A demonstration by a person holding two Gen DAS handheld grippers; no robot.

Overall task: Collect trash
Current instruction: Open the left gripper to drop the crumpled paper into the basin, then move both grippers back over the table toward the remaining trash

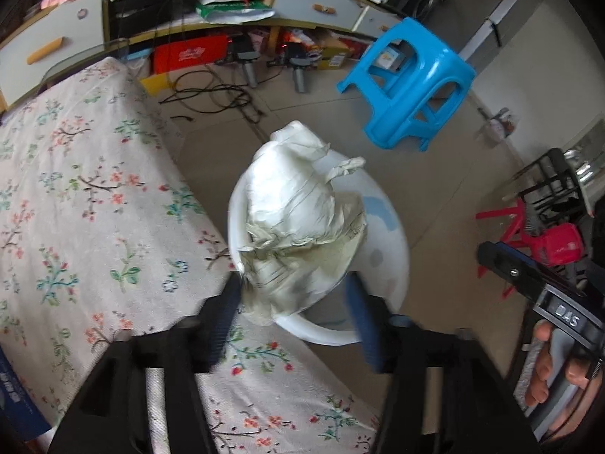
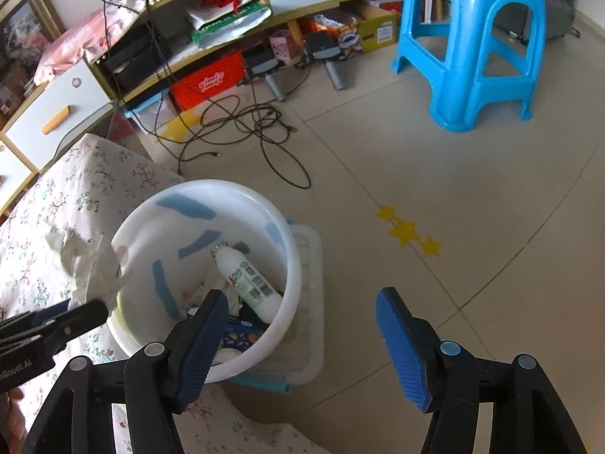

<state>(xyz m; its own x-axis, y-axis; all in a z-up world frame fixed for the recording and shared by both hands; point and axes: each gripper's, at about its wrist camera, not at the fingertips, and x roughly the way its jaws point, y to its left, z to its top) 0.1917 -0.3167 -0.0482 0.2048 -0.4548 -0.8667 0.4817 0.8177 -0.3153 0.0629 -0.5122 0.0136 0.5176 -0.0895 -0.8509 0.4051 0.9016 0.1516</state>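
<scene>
Crumpled paper [image 1: 302, 204] is being dropped between the left hand-held gripper's [image 1: 295, 321] parted jaws into the bin [image 2: 295, 265] below; the right hand-held gripper [image 2: 302, 333] is spread, empty; more trash must be sought.

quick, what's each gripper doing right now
Left gripper: open, jaws apart around the crumpled paper over the white bucket; no visible grip.
Right gripper: open, holding nothing.

Left wrist view: steeply downward, close above white bucket [image 1: 393, 261]. Right wrist view: downward from beside it. Shared: bucket [image 2: 287, 265], blue stool [image 1: 412, 83], shelf unit [image 2: 264, 19].
</scene>
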